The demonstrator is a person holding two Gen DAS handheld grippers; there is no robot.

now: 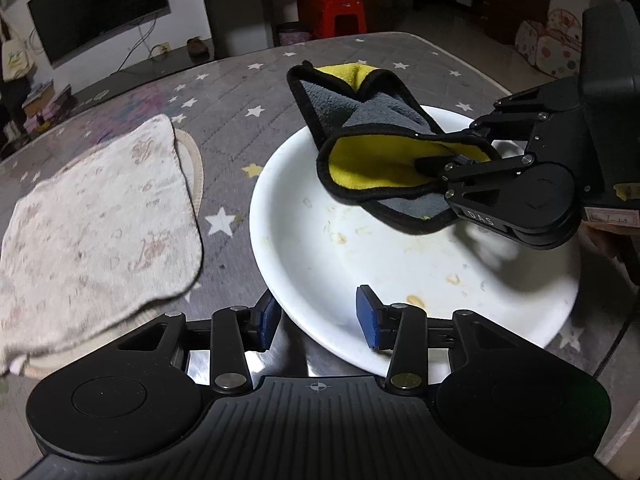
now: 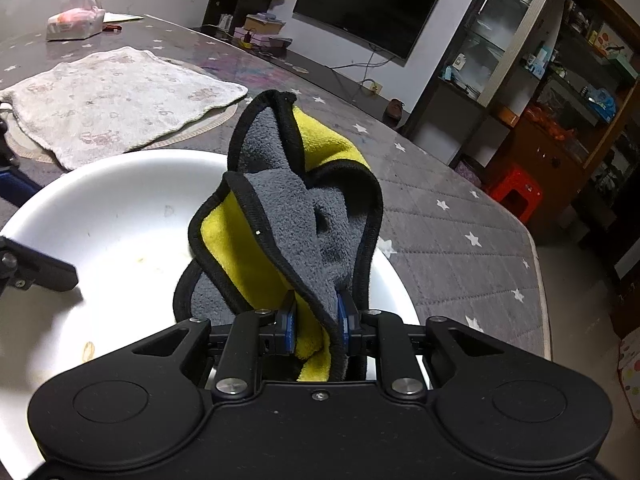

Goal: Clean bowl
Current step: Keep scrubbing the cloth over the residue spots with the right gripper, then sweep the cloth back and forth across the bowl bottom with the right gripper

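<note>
Right wrist: right tool (image 2: 316, 330) pinches soft, floppy cloth (image 2: 288, 216); left tool (image 1: 316, 320) wide, straddling rigid, slick, prob. breakable bowl (image 1: 320, 256) rim — best hold.

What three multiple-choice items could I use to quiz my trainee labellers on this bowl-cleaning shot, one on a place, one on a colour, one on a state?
1. Where does the pale patterned towel lie?
A. inside the bowl
B. flat on the table beside the bowl
C. in the left gripper

2. Which colours does the held cloth show?
A. grey and yellow with black edging
B. red and white
C. plain blue

3. What state is the bowl in?
A. spotless
B. full of water
C. marked with yellowish food bits

Answers:
1 B: the towel is spread on the starred table cover, left of the bowl.
2 A: both views show grey fleece, a yellow side and a black border.
3 C: small yellowish specks dot the white inside, while the right gripper has its jaws shut on the cloth over it and the left gripper straddles the bowl's near rim.
</note>
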